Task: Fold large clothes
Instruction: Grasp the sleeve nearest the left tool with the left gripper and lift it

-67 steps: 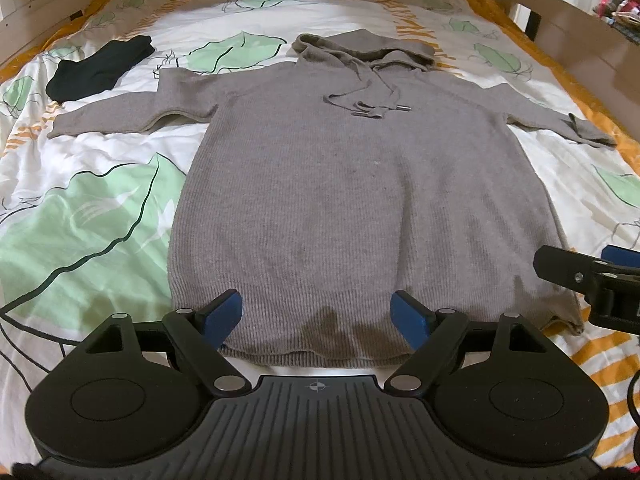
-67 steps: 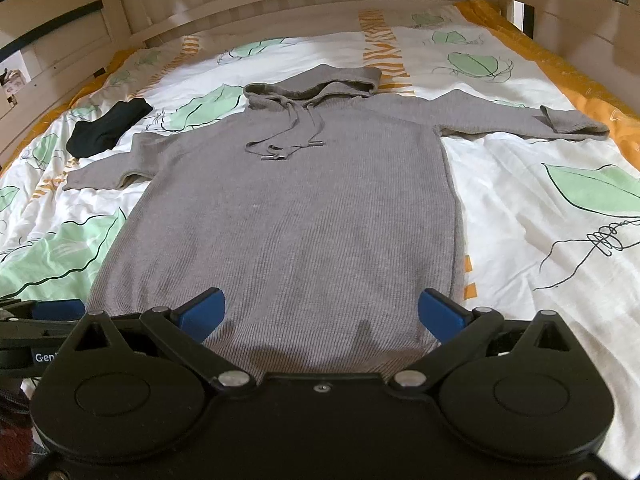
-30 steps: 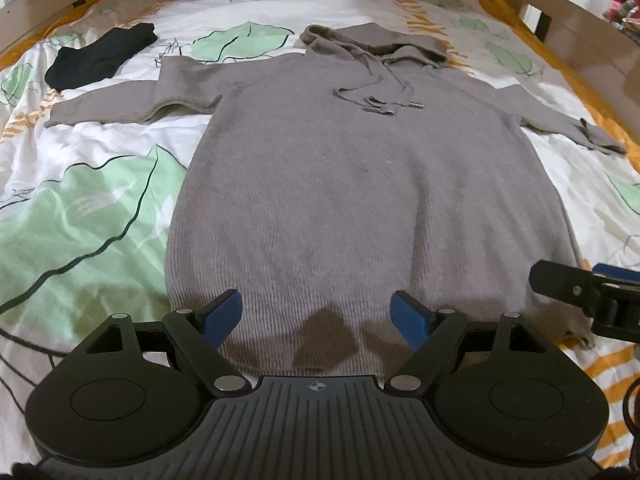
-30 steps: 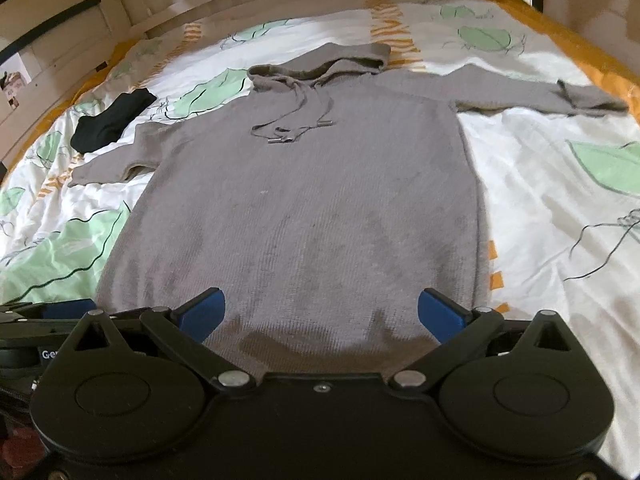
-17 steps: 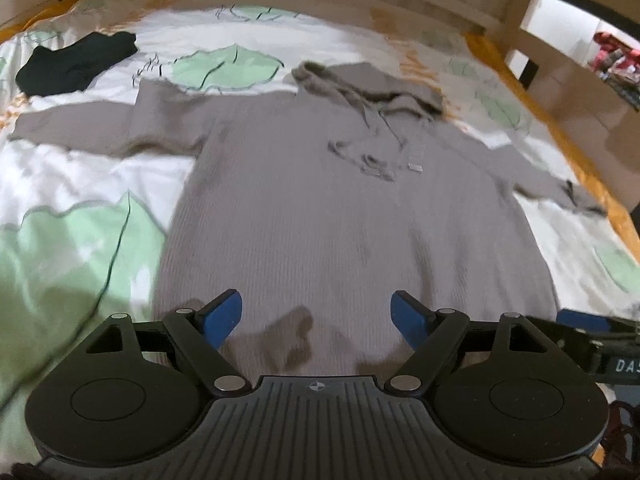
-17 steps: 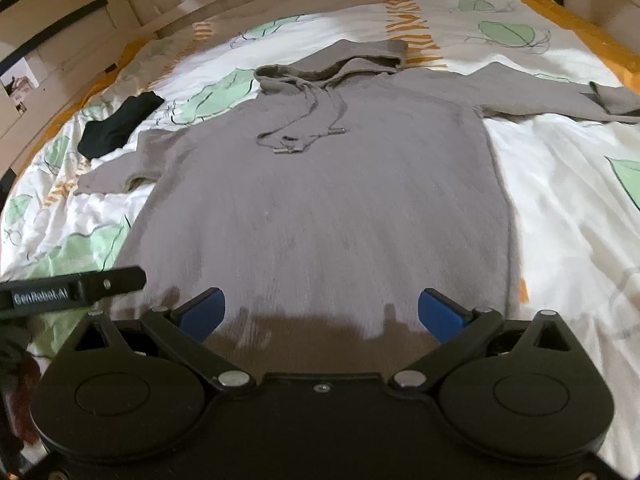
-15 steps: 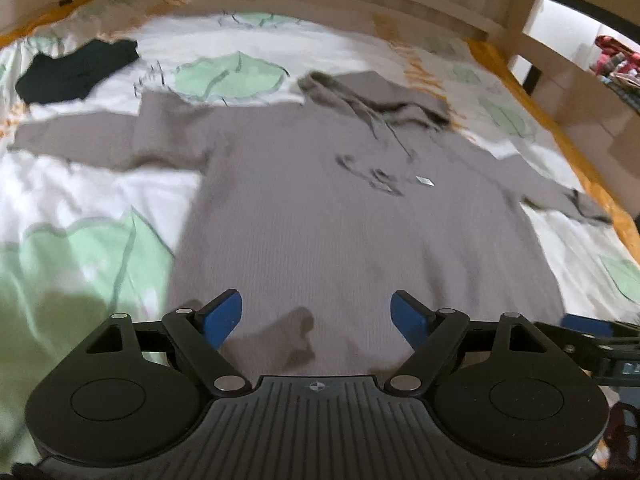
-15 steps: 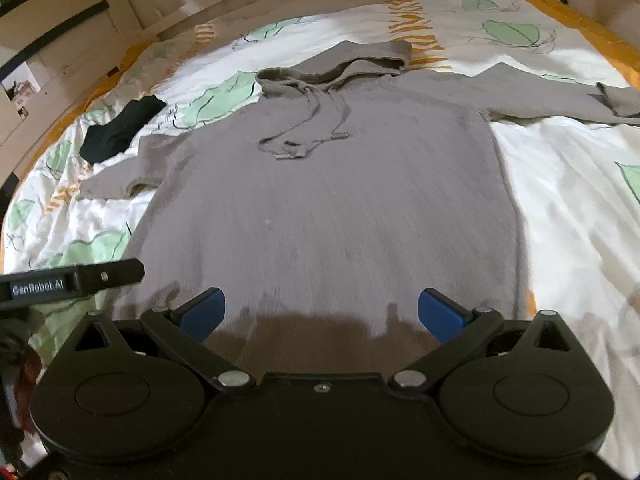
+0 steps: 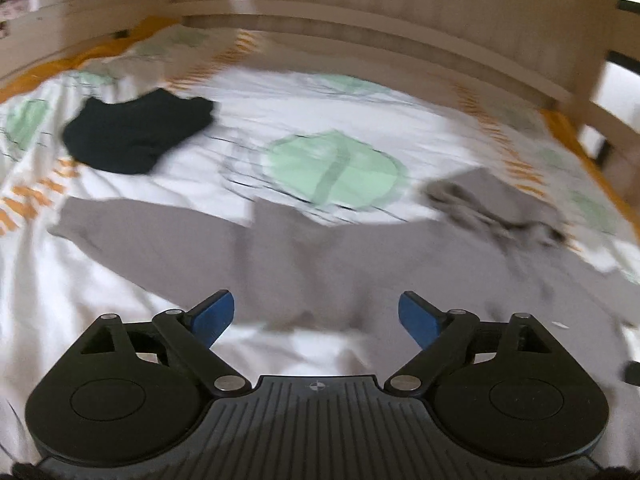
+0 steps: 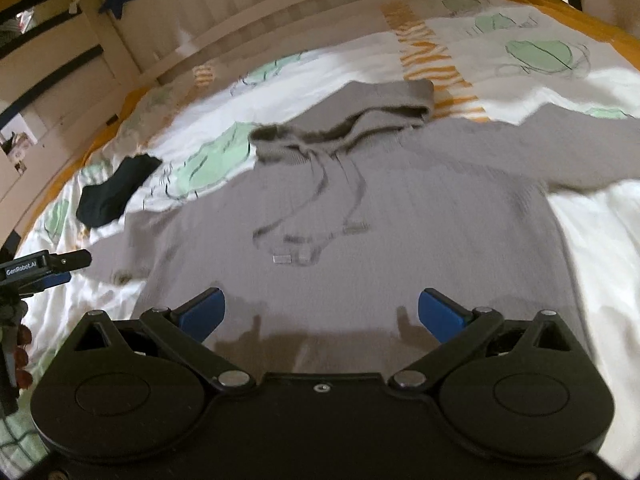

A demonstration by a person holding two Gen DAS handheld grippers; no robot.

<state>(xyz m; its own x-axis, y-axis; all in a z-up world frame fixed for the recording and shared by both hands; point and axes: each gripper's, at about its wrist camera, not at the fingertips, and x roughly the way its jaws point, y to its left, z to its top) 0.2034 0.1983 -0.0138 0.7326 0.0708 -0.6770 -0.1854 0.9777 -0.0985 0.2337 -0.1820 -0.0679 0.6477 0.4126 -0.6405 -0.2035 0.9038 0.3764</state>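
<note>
A large grey hooded sweater (image 10: 400, 208) lies flat on the bed, front up, hood (image 10: 372, 116) and drawstrings toward the headboard, sleeves spread. My left gripper (image 9: 316, 316) is open and empty, above the sweater's left sleeve (image 9: 168, 240) near the armpit. The hood (image 9: 496, 204) shows at the right of the left wrist view. My right gripper (image 10: 320, 312) is open and empty, above the sweater's chest below the drawstring ends. The left gripper's finger (image 10: 52, 264) shows at the left edge of the right wrist view.
A folded black garment (image 9: 136, 132) lies on the leaf-print duvet (image 9: 332, 168) beyond the left sleeve; it also shows in the right wrist view (image 10: 112, 192). A wooden bed frame (image 9: 360, 36) rings the mattress at the head and sides.
Both grippers have moved up the bed from the sweater's hem. The left has swung left toward the left sleeve; the right has advanced over the chest. Both stay open.
</note>
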